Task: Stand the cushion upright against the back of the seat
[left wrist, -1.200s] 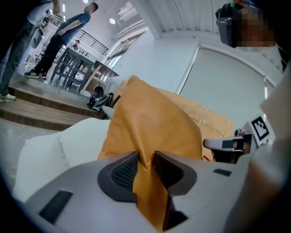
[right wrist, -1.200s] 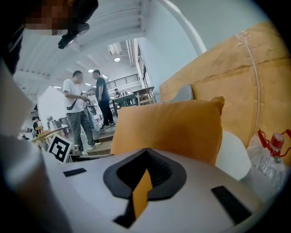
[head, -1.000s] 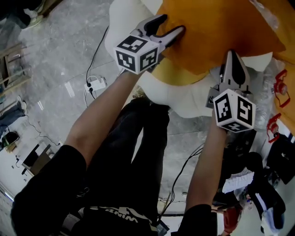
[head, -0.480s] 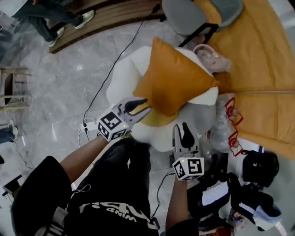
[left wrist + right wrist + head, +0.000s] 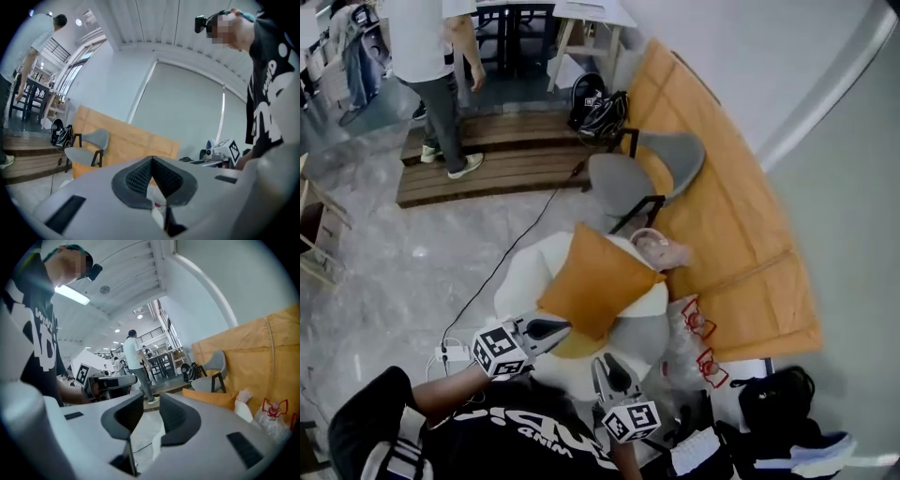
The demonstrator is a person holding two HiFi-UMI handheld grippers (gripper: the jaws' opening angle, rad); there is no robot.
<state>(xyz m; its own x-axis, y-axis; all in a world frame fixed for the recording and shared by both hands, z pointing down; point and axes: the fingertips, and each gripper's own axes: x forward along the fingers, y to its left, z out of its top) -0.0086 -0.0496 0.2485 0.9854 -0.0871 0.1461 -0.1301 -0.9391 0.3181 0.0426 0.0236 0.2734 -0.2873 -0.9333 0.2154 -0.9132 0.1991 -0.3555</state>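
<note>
Both have drawn back from the cushion [image 5: 595,291], seemingly upright ahead on the seat [image 5: 525,272]: left gripper [image 5: 562,326] just clenched empty, right gripper [image 5: 608,362] just released, empty.

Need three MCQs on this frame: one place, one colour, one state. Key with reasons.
1. The orange cushion, relative to the white seat, is: A on it; B underneath it; C far from it.
2. The chair beyond the seat is: A red; B grey; C blue.
3. The left gripper has its fingers: A wide apart; B together, empty; C clamped on the cushion.
Key: A, the cushion rests on the seat; B, its shell is grey; B, the left gripper view shows the fingers meeting with nothing between.
</note>
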